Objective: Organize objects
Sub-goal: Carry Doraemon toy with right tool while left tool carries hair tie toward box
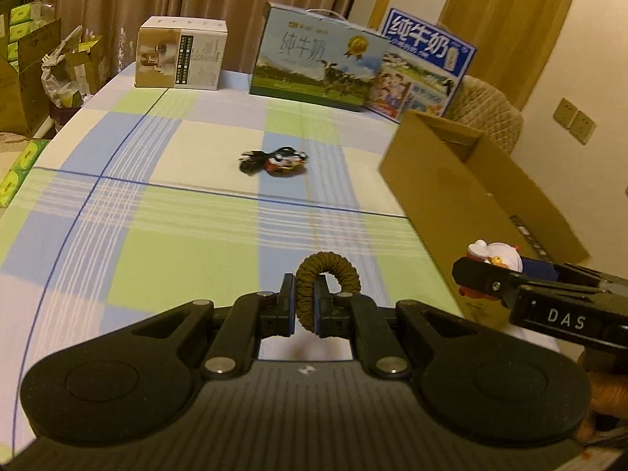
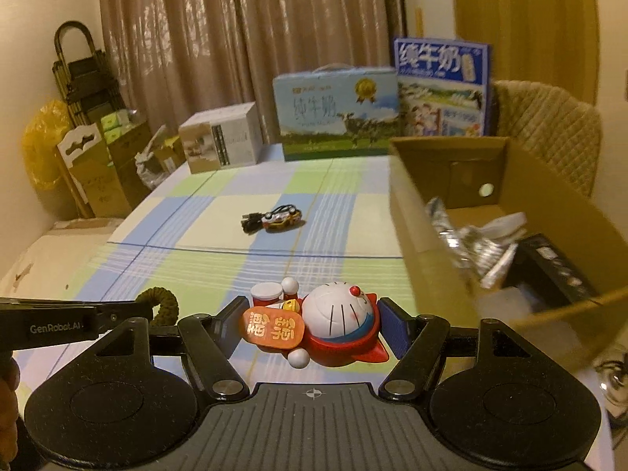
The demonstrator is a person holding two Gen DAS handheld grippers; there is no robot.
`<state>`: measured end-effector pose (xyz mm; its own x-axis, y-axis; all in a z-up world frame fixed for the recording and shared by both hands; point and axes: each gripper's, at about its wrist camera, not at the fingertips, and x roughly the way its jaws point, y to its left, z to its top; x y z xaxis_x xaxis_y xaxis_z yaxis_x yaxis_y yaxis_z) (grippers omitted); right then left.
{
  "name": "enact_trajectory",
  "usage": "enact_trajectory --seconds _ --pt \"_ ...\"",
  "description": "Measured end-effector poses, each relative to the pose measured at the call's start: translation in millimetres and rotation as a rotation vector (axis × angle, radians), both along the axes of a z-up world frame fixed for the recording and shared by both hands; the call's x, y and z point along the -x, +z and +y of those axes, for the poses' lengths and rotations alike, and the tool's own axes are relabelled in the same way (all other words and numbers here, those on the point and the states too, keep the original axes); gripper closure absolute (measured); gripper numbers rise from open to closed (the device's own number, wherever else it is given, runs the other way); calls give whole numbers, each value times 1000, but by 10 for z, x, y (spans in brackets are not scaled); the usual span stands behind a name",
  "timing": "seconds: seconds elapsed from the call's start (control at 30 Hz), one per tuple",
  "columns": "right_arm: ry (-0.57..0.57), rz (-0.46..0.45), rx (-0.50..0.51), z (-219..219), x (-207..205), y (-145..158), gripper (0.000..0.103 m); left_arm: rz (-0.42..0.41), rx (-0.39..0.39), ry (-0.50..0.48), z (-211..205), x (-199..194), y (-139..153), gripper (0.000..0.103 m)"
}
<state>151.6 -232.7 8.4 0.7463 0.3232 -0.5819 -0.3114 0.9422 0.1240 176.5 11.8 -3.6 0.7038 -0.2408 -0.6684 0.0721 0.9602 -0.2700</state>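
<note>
My left gripper (image 1: pixel 305 299) is shut on an olive braided cord bracelet (image 1: pixel 329 280), whose loop curls up and to the right of the pads. My right gripper (image 2: pixel 310 324) is shut on a red and white cat figurine (image 2: pixel 333 324) lying sideways between its blue pads, above the checked cloth. The same figurine (image 1: pixel 492 261) shows at the right of the left wrist view, and the bracelet (image 2: pixel 163 306) at the left of the right wrist view. An open cardboard box (image 2: pixel 431 212) stands just right of both grippers. A small toy car with a black cable (image 1: pixel 274 161) lies mid-table.
The checked tablecloth (image 1: pixel 176 235) covers the table. Two milk cartons (image 1: pixel 318 62) and a white box (image 1: pixel 180 55) stand along the far edge. The cardboard box holds crumpled foil (image 2: pixel 467 243) and a dark item. A padded chair (image 2: pixel 549 125) is behind it; boxes clutter the floor at left.
</note>
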Motion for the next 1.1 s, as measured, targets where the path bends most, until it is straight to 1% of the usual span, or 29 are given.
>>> enact_trajectory --seconds 0.23,0.5,0.83,1.1 --pt "-47 -25 -11 -276 408 188 36 -43 29 -27 -214 457 273 97" --pt "-76 -66 -5 -505 649 365 36 -82 49 -51 -394 729 532 97" --pt "-108 -72 -5 -709 689 401 36 -94 60 -87 -585 773 656 97" --pt "-131 -65 3 -860 697 385 36 -78 58 -110 -723 725 610 97"
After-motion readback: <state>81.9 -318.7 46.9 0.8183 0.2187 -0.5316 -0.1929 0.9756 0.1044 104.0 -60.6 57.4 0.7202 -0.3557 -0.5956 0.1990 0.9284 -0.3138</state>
